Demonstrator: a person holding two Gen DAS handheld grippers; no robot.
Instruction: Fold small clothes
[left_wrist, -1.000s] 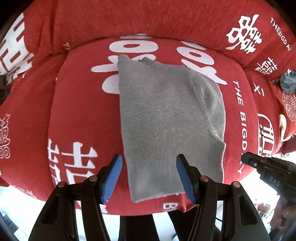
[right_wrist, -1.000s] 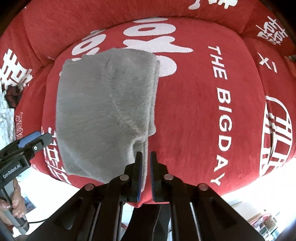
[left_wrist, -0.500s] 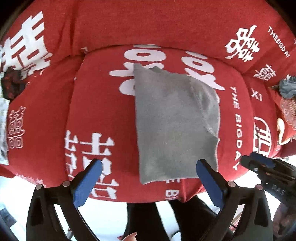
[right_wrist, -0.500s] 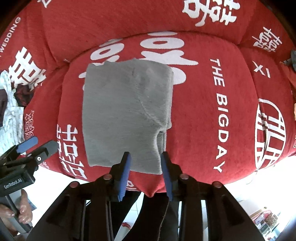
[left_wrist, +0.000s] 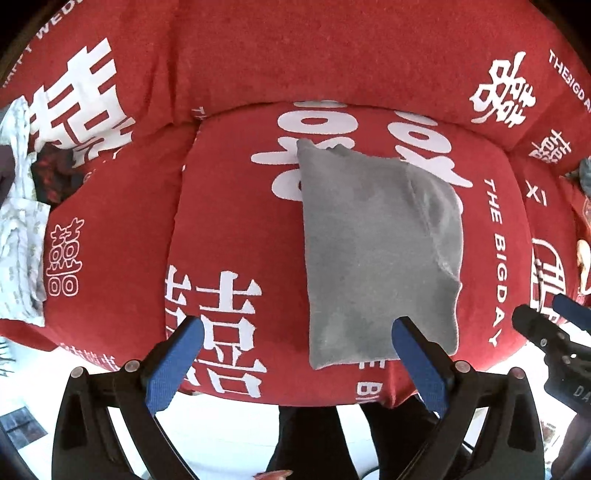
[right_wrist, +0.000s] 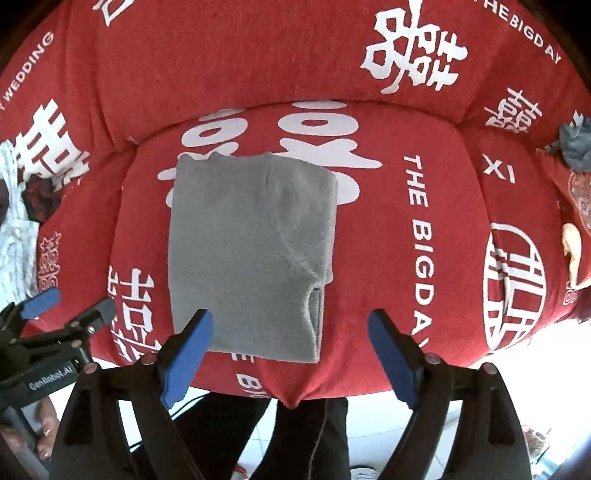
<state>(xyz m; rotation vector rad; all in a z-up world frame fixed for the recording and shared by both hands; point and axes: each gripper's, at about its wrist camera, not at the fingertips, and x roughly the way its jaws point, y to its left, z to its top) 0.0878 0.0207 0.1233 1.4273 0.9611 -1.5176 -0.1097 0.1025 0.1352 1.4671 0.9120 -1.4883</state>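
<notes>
so the grey garment (right_wrist: 251, 254) lies folded into a rough rectangle on the red seat cushion (right_wrist: 388, 295) of a sofa printed with white characters, set toward the cushion's left half and reaching to its front edge. it rests flat, with a folded layer showing along its right side and a small open gap near the lower right corner, which suggests a fold just laid over.

the left gripper (left_wrist: 295, 354) hovers above the front edge with its fingers (left_wrist: 177, 365) wide apart and nothing between them; one finger hangs over the cloth's lower right part without touching it. the right gripper (right_wrist: 291, 350) also points down at the front edge, its jaws opening at this moment, its fingers (right_wrist: 188, 354) clear of the fabric and holding nothing. both sit above the near hem, probably because that edge was the one handled.

a white patterned cloth (left_wrist: 18, 236) lies at the far left and a small grey item (right_wrist: 576, 144) at the far right, likely waiting or done. this piece looks close to finished.
</notes>
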